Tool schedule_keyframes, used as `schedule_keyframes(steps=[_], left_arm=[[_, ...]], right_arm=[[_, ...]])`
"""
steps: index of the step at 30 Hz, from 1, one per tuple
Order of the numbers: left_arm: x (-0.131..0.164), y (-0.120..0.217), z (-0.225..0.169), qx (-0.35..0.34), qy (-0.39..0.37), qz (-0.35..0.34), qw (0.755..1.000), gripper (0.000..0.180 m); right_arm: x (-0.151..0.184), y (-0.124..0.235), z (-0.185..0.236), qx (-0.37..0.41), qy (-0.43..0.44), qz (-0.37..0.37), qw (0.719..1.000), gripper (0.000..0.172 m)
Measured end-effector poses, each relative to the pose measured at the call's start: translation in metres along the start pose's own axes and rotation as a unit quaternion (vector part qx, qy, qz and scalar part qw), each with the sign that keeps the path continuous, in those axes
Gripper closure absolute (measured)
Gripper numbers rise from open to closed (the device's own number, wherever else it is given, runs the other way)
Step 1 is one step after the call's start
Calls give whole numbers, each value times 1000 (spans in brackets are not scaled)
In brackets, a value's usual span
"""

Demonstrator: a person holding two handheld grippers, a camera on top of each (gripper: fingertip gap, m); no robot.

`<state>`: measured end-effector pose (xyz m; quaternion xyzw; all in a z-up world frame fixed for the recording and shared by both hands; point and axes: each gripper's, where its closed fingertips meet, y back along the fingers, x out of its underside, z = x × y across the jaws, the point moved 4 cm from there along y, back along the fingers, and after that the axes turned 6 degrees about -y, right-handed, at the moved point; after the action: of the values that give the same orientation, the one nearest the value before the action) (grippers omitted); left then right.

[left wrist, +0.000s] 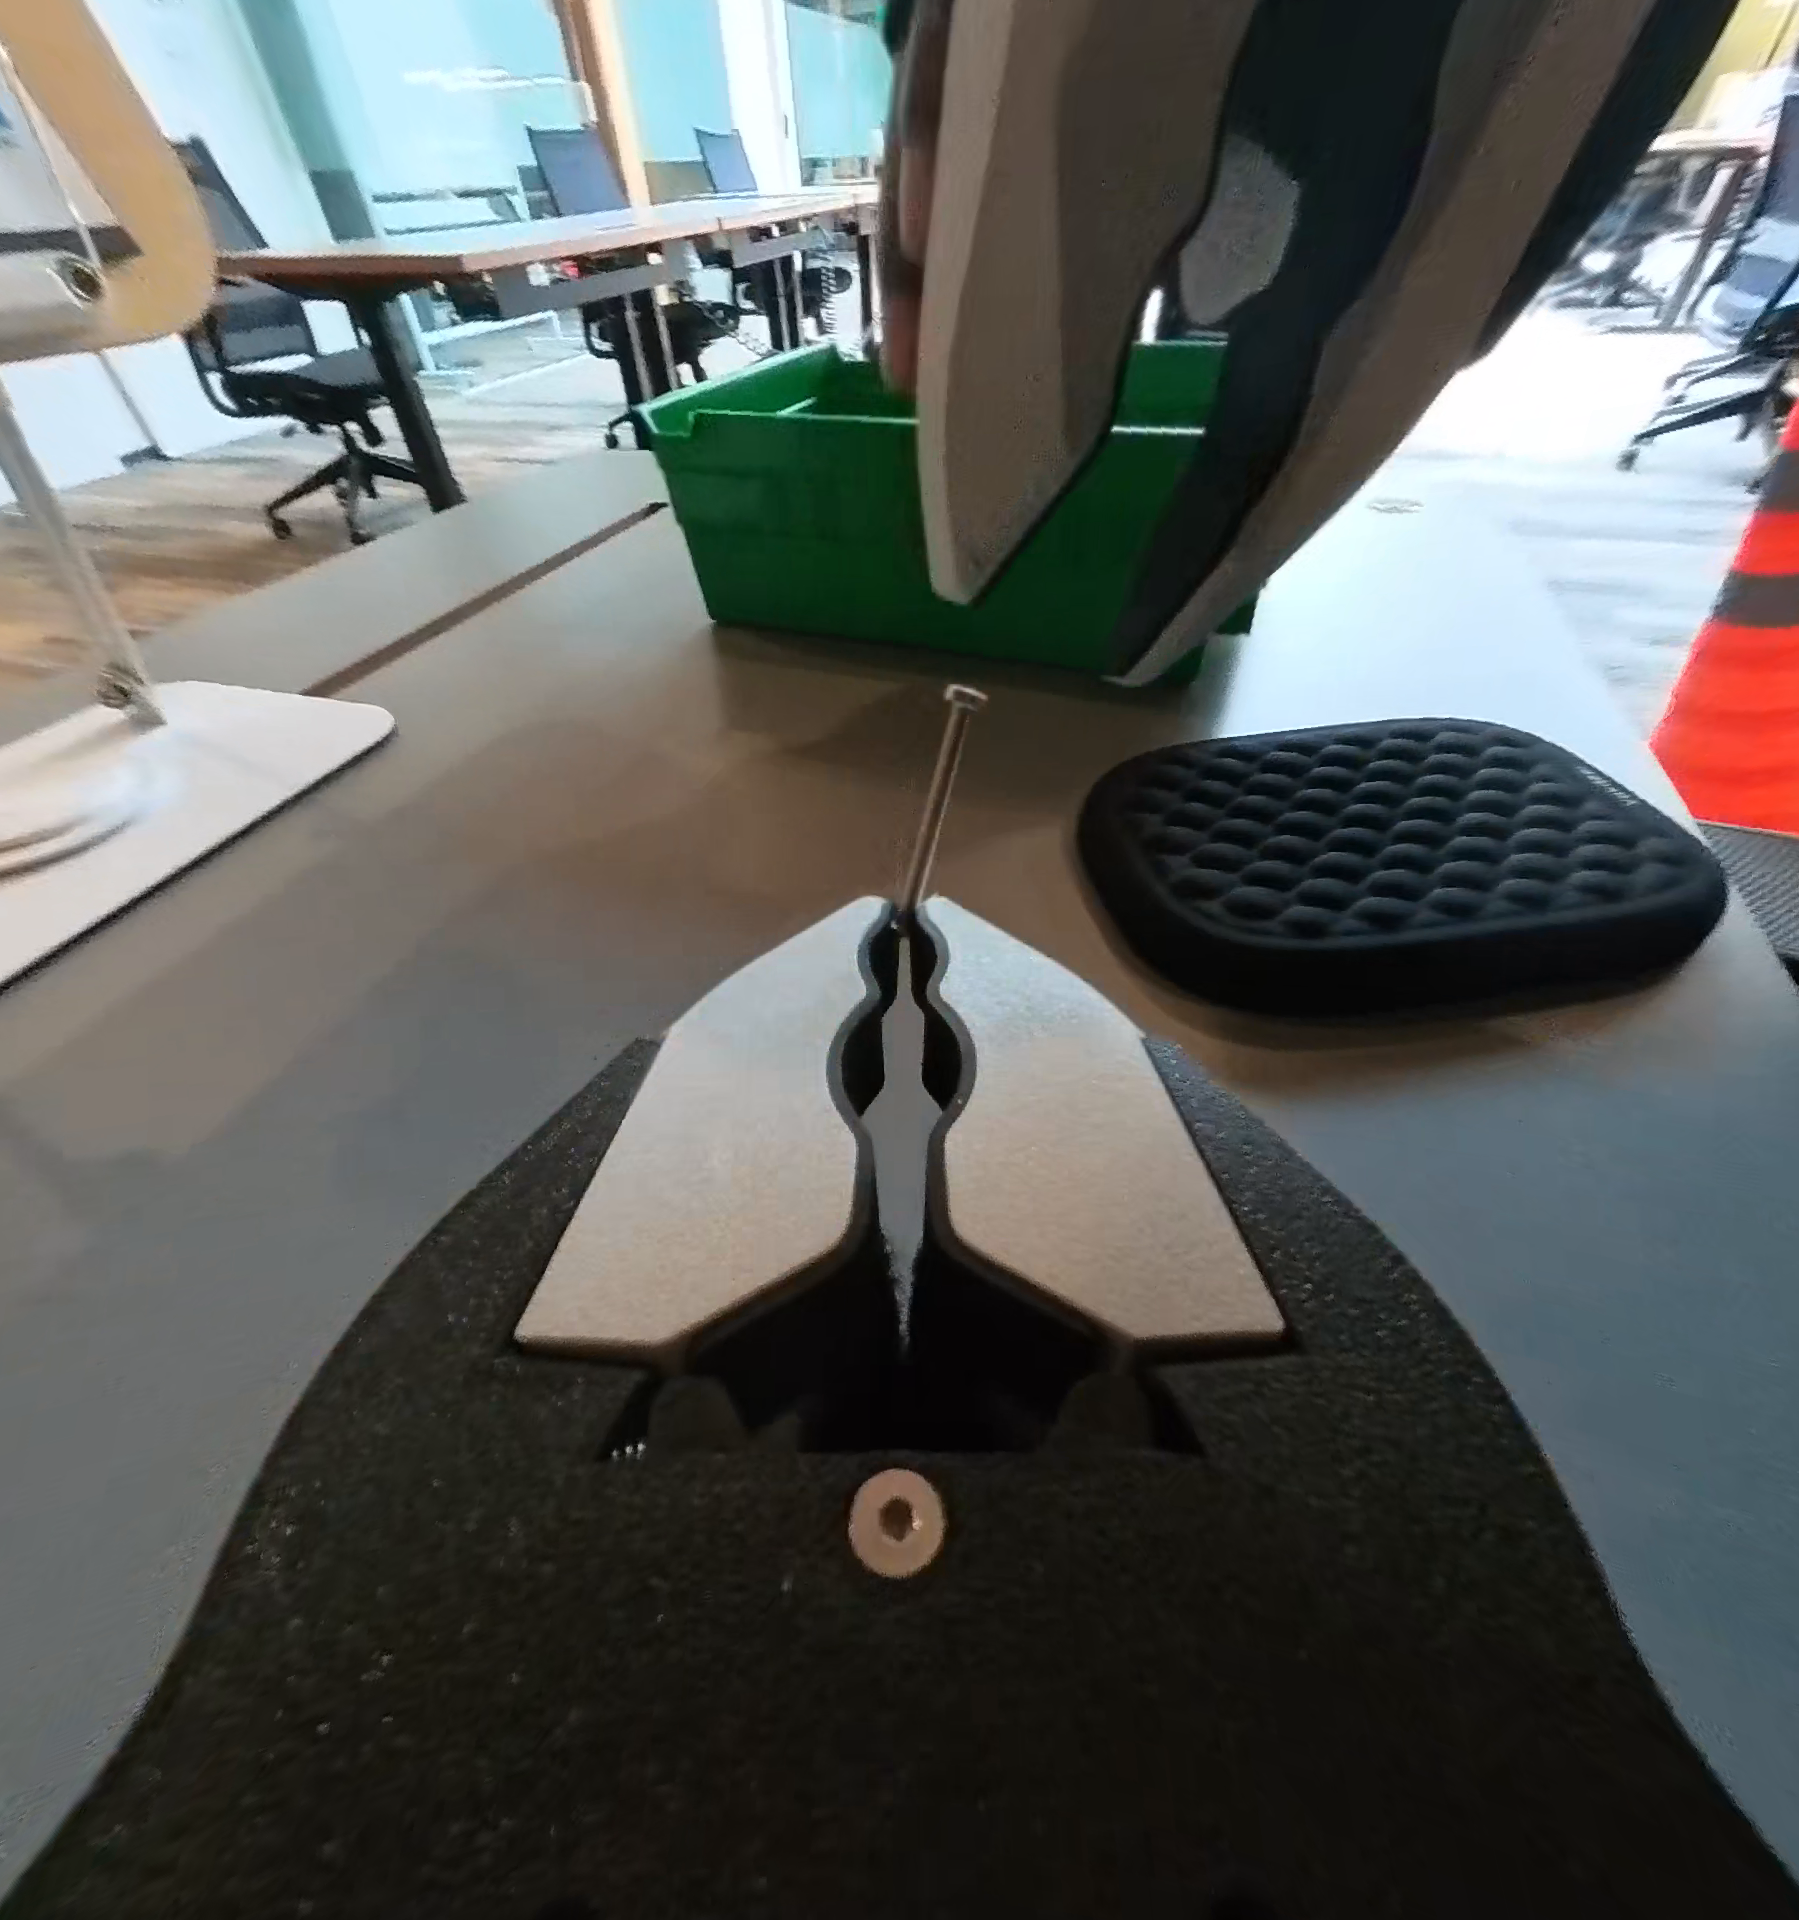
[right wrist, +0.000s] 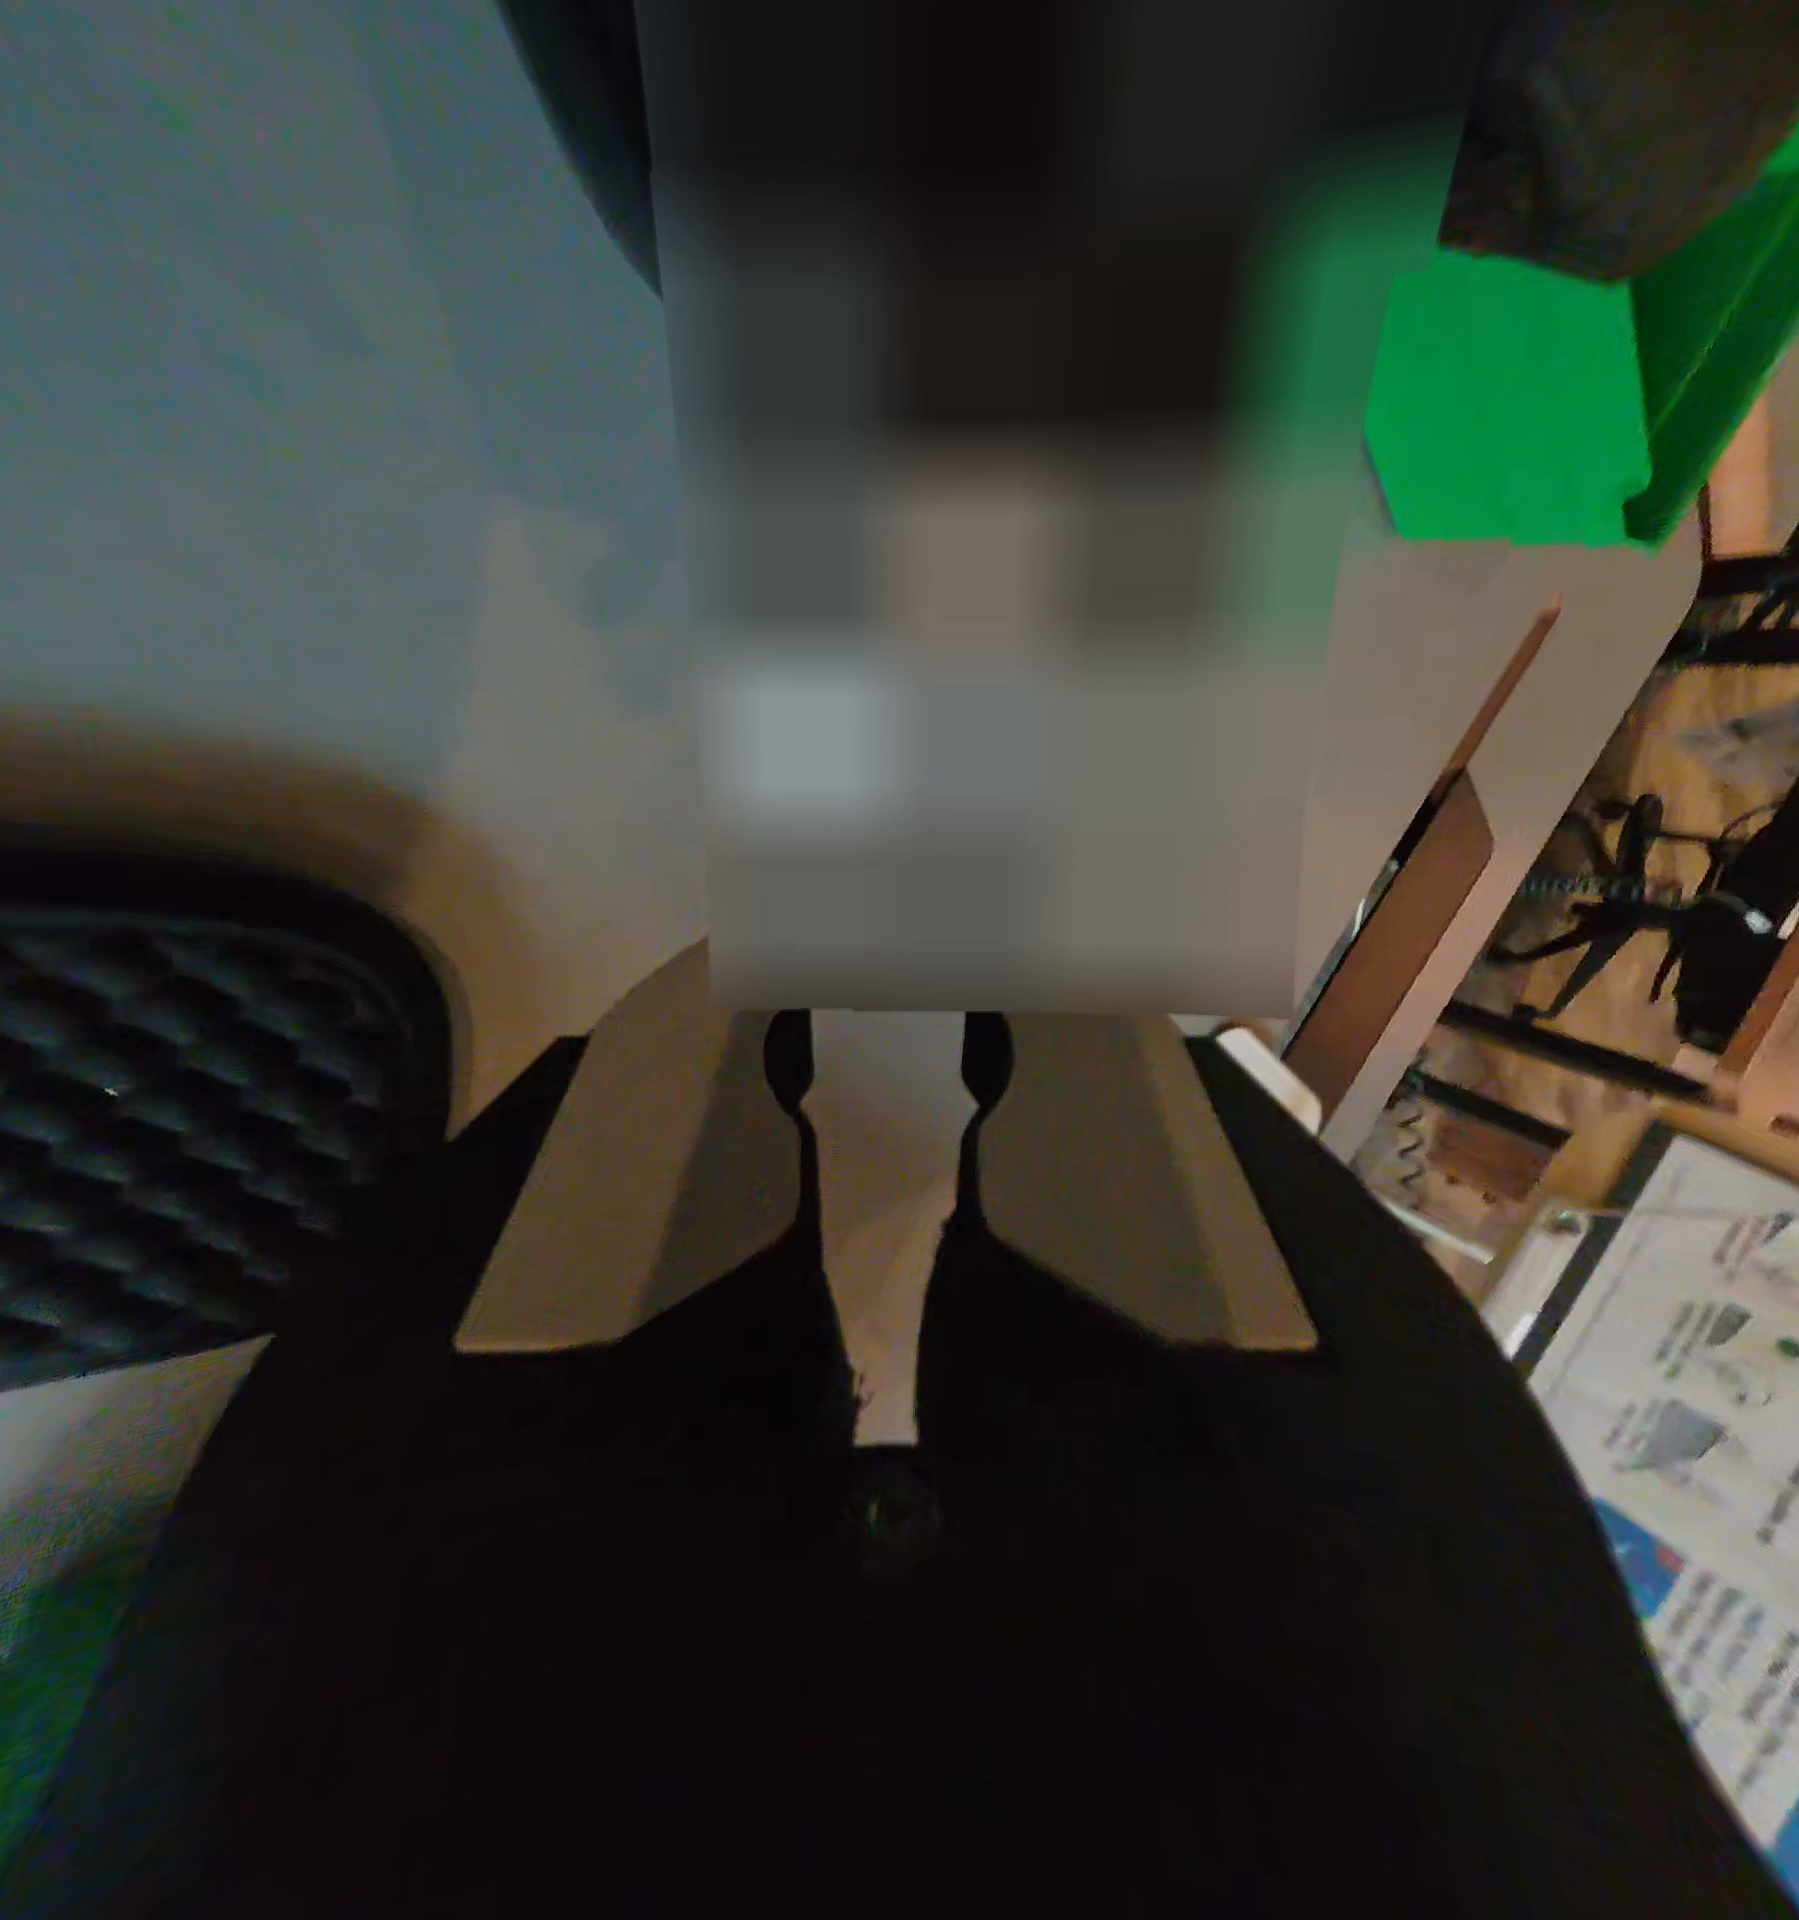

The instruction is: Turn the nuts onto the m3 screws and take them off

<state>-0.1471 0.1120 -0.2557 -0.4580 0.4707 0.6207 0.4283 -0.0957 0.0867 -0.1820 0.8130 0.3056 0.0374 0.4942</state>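
The grey table spreads wide around both tools, its far edge running off beyond the left gripper's tips and its right edge dropping away beside an orange cone; bare surface lies open to the left of the jaws. Straight ahead of the left gripper stands a green bin, open-topped with a divider inside; what it holds I cannot make out. The right gripper hangs tips-down in front of that bin, its fingers apart with nothing between them that I can see. A black dimpled pad lies just right of the left jaws, apart from the bin. The left gripper is clenched on the tip of a thin screw, which juts forward, its head toward the bin.
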Motion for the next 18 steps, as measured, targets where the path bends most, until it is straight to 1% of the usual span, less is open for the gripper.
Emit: schedule_keyframes(steps=[4, 9, 11, 12, 14, 16, 18], left_arm=[[2, -2, -4, 18, 4, 4, 1000, 180], [2, -2, -4, 29, 11, 3, 1000, 179], [2, -3, -5, 31, 11, 3, 999, 179], [2, -3, -5, 29, 9, 3, 1000, 180], [1, -1, -2, 11, 0, -1, 1000, 179], [-2, 2, 4, -34, -34, -4, 999, 180], [-6, 5, 9, -89, -84, 3, 992, 180]], right_arm=[[2, -8, -3, -22, 37, 8, 999, 155], [4, -12, -1, -42, 38, 7, 998, 161], [5, -14, -1, -37, 35, 9, 999, 166], [5, -14, -1, -39, 22, 8, 999, 167], [5, -14, -4, -38, -40, -3, 998, 167], [4, -13, -9, -32, -131, -16, 991, 167], [4, -12, -13, -21, -228, -31, 973, 168]])
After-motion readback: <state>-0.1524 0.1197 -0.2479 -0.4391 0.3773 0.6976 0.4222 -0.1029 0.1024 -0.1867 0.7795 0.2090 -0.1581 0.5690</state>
